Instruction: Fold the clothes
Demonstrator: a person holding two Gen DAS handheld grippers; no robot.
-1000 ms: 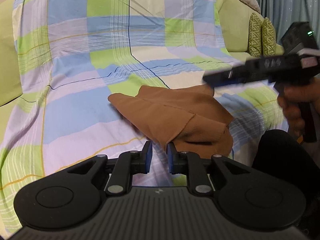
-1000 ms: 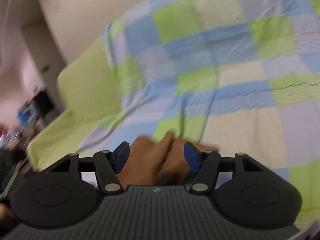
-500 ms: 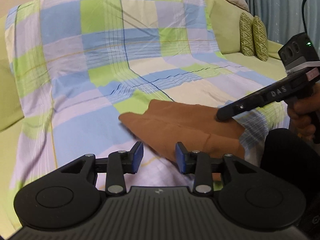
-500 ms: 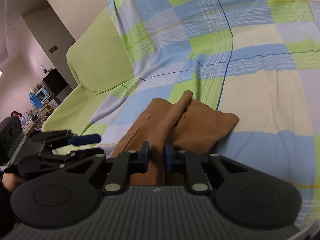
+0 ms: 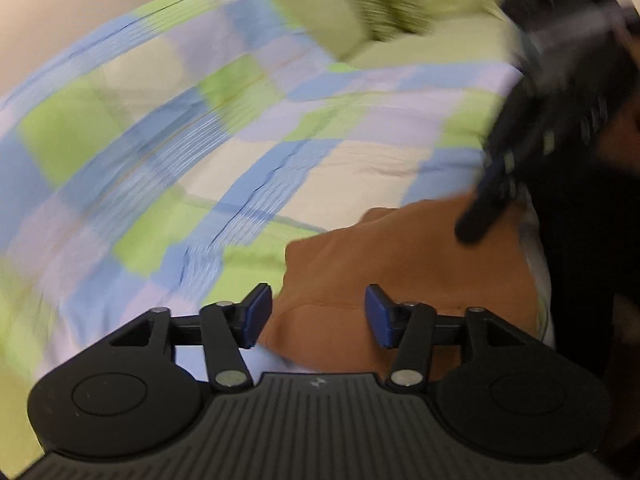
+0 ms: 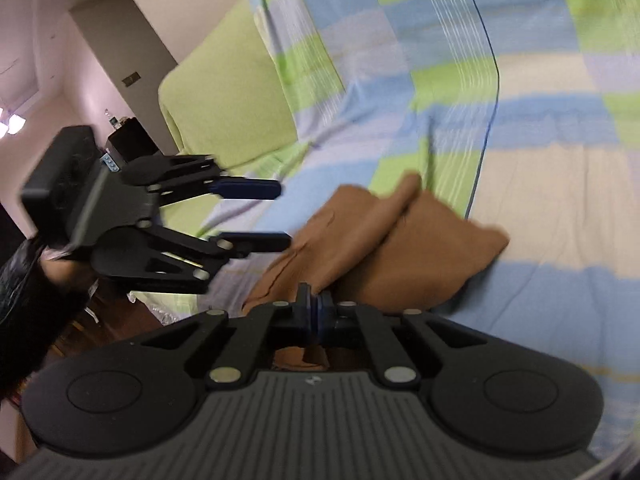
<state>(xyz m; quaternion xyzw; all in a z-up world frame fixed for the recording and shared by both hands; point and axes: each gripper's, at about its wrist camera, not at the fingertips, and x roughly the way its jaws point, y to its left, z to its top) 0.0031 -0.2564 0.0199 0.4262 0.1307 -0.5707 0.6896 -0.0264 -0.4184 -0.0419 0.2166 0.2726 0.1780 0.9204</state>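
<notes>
A brown garment lies folded on the checked sheet near the bed's front edge; it also shows in the right wrist view. My left gripper is open and empty, its jaws spread over the garment's near left part. In the right wrist view it hovers open just left of the garment. My right gripper is shut, pinching the garment's near edge. In the left wrist view it is a blurred dark shape on the garment's right end.
The sheet in blue, green and cream checks covers a green sofa bed. Patterned cushions lie at the far right. A room with furniture lies past the bed's left end.
My left gripper opened wider and swung right over the garment. My right gripper closed fully on the garment's near edge. Both views are blurred by motion.
</notes>
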